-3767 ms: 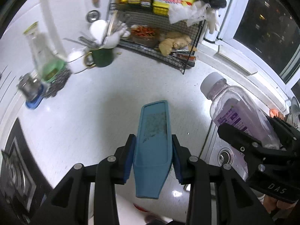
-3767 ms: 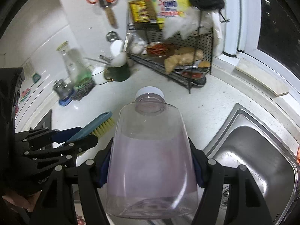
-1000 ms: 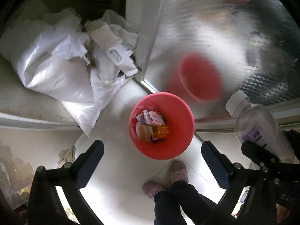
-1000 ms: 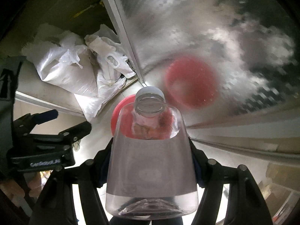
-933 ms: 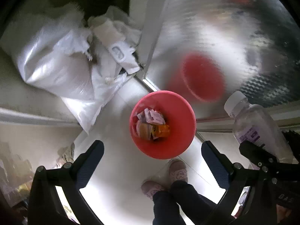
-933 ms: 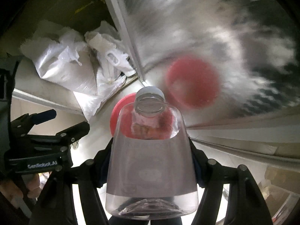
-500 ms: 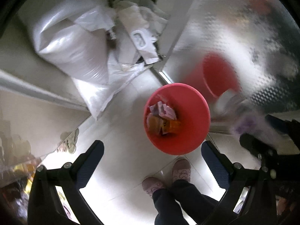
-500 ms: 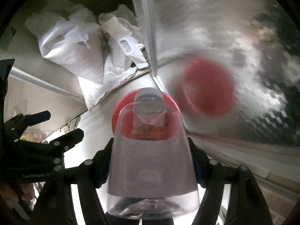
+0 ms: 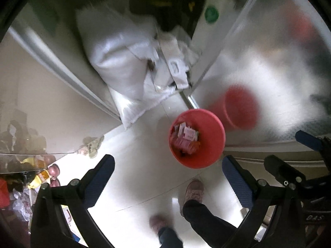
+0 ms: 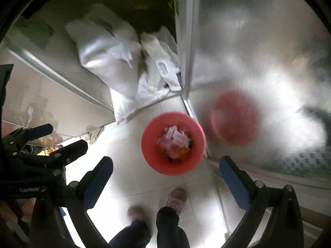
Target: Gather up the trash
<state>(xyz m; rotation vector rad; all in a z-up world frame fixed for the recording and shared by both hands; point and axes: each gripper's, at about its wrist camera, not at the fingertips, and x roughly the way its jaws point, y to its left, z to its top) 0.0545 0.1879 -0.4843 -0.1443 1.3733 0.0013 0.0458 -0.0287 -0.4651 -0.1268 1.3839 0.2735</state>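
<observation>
A red trash bin [image 9: 215,142] stands on the white tiled floor below both grippers; it also shows in the right wrist view [image 10: 151,144]. It holds pink and white wrappers [image 10: 175,142] and an orange piece. My left gripper [image 9: 168,173] is open and empty, above and just in front of the bin. My right gripper [image 10: 165,175] is open and empty, right above the bin; it also shows at the right edge of the left wrist view [image 9: 293,155]. The clear bottle is not in view in either frame.
White plastic sacks [image 9: 120,62] are piled in a doorway behind the bin. A frosted shiny door [image 9: 269,62] at the right mirrors the bin. The person's feet in pink slippers [image 10: 175,200] stand just in front of the bin. Clutter lies at the left [image 9: 31,175].
My right gripper has opened and the clear bottle has left it; half a second ago it was still held over the bin. The view has shifted slightly. My left gripper has stayed open.
</observation>
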